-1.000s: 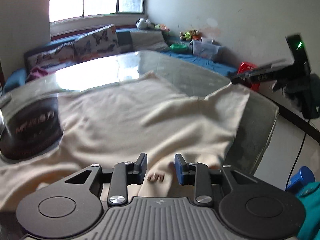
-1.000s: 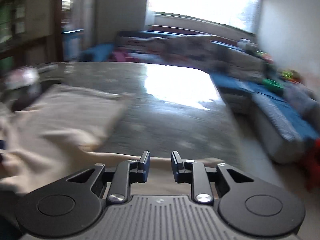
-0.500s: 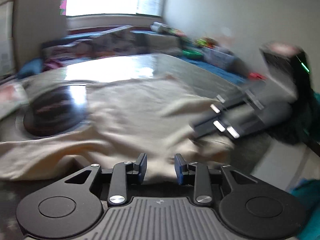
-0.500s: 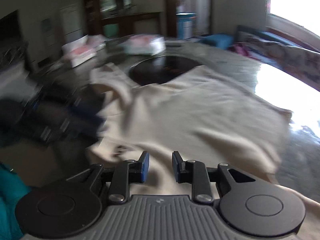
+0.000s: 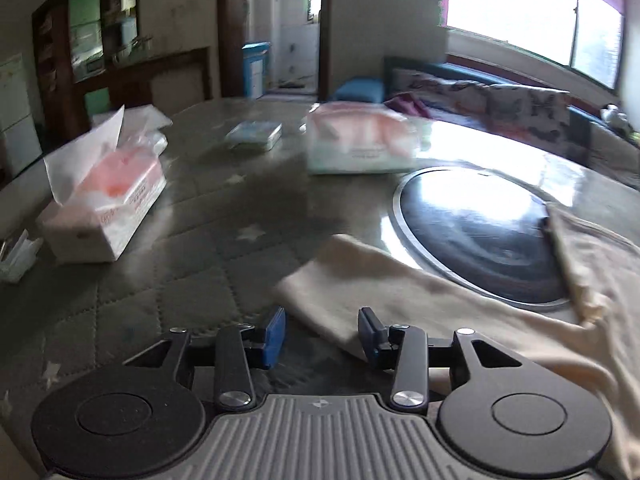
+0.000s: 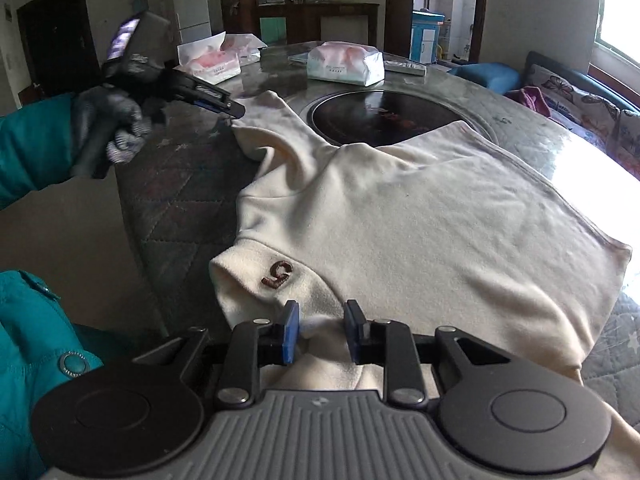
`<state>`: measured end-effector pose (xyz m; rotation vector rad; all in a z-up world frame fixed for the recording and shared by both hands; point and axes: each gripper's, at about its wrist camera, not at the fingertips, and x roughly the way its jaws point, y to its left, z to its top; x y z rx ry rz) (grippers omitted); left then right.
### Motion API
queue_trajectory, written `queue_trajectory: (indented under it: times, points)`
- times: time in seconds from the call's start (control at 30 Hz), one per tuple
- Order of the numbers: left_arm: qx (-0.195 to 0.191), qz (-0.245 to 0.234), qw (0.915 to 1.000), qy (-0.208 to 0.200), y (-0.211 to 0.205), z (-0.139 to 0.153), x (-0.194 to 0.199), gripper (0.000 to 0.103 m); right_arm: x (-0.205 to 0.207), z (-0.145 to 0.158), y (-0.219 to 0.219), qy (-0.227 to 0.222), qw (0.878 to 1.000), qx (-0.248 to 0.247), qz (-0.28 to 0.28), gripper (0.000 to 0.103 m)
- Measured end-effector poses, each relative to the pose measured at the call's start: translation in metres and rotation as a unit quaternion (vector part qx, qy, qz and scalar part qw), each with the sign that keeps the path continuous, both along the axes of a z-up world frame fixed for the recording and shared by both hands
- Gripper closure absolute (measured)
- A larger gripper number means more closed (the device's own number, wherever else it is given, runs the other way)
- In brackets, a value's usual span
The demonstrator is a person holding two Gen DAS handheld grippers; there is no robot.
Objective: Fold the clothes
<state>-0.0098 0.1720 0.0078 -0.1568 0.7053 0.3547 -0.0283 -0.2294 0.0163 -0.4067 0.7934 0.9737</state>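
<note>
Right wrist: right gripper (image 6: 319, 332) spread over cream shirt (image 6: 400, 216) collar on desk (image 6: 176, 208), left gripper (image 5: 321, 336) spread at sleeve; soft, limp fabric, best pinched at seams.

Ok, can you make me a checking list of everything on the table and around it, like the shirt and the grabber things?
Surface: round table with quilted cover; dark round glass plate in its middle.
Job's things: cream sweater spread flat, one sleeve stretched toward the left gripper; brown "5" patch near the collar.
Clutter: open tissue box, tissue pack, small flat box.
Grippers: left gripper open at the sleeve's end, holding nothing; right gripper open with collar fabric between its fingers.
Cables: nothing seen.
Surroundings: sofa with butterfly cushions, bright window, wooden cabinet, white fridge.
</note>
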Motion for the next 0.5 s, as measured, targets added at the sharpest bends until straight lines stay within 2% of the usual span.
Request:
queue_trajectory:
  times: [0.07, 0.1, 0.13, 0.17, 0.23, 0.37, 0.43, 0.5]
  points:
    - [0.004, 0.003, 1.0, -0.006, 0.004, -0.001, 0.006, 0.06, 0.001, 0.0, 0.001, 0.001, 1.0, -0.002, 0.001, 0.079]
    - [0.005, 0.001, 1.0, -0.008, 0.004, -0.001, 0.01, 0.068, 0.001, 0.0, 0.001, 0.001, 1.0, -0.004, 0.002, 0.079]
    - [0.007, 0.0, 0.9999, -0.011, 0.004, -0.001, 0.014, 0.088, 0.001, 0.0, 0.002, 0.0, 1.0, -0.005, 0.003, 0.079]
    - [0.011, -0.003, 0.9998, -0.016, 0.005, 0.0, 0.017, 0.095, 0.001, 0.0, 0.002, 0.0, 1.0, -0.006, 0.004, 0.079]
    - [0.02, -0.007, 0.9994, -0.027, 0.007, 0.002, 0.021, 0.096, 0.002, 0.0, 0.003, 0.0, 1.0, -0.007, 0.005, 0.079]
    - [0.068, -0.005, 0.9957, -0.063, 0.005, 0.013, 0.029, 0.096, 0.003, -0.001, 0.002, 0.005, 1.0, -0.008, 0.007, 0.078]
    - [0.089, -0.013, 0.9947, -0.05, 0.004, 0.006, 0.038, 0.096, 0.003, -0.002, 0.002, 0.005, 1.0, -0.009, 0.011, 0.078]
    - [0.091, -0.017, 0.9951, -0.034, 0.004, -0.003, 0.042, 0.096, 0.003, -0.002, 0.002, 0.005, 1.0, -0.009, 0.012, 0.078]
